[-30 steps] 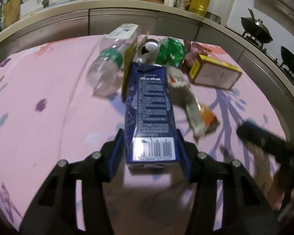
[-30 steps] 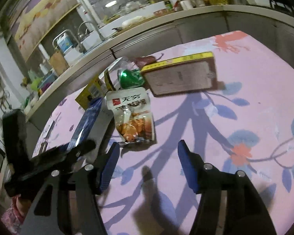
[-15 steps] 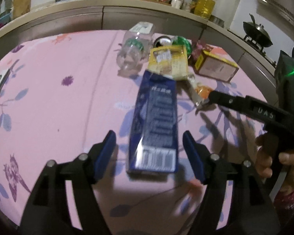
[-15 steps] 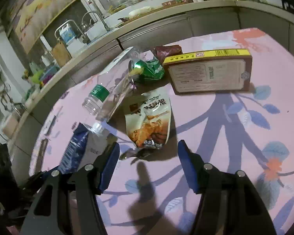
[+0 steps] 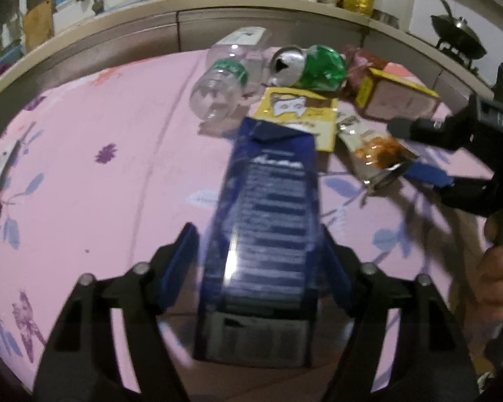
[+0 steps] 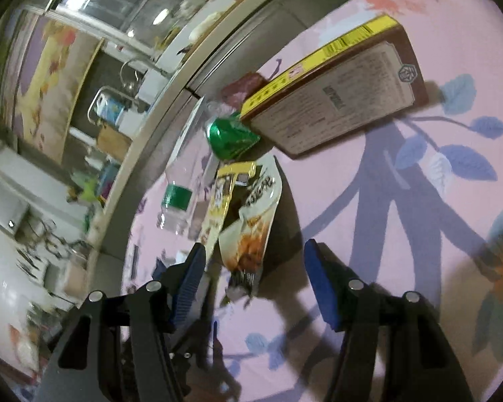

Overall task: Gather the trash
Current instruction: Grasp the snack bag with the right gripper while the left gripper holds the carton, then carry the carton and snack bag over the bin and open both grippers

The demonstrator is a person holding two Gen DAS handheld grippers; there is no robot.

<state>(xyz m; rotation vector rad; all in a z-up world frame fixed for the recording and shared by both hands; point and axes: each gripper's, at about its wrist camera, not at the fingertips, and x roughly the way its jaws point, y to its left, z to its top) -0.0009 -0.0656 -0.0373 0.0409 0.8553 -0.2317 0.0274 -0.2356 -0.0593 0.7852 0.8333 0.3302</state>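
1. Two hand-held grippers work over a counter [image 5: 84, 174] covered in a pink flowered cloth. In the left wrist view, the left hand-held gripper [image 5: 260, 264] straddles a dark blue carton [image 5: 268, 234] lying flat. Its jaws are closing, the right pad seems to meet the carton's edge, and a narrow gap shows at the left pad.
2. Beyond the carton's far end lie a yellow packet [image 5: 301, 114], a clear plastic bottle [image 5: 228, 80] with a green band, a crushed green can [image 5: 312, 67] and a brown box [image 5: 399, 97] with yellow edges.
3. At the right of the same view, the right hand-held gripper [image 5: 419, 154] reaches in, its tips at the end of an orange snack pouch [image 5: 375, 150]. A hand [image 5: 499, 274] grips its handle.
4. In the right wrist view, the right hand-held gripper [image 6: 255, 278] has its jaws closing, with the lower end of the snack pouch [image 6: 251, 231] between the pads. The pads do not press on it.
5. Farther off in that view lie the yellow packet [image 6: 221, 197], the plastic bottle [image 6: 181, 184], the green can [image 6: 231, 135] and the brown box [image 6: 335, 100], which touches the can.
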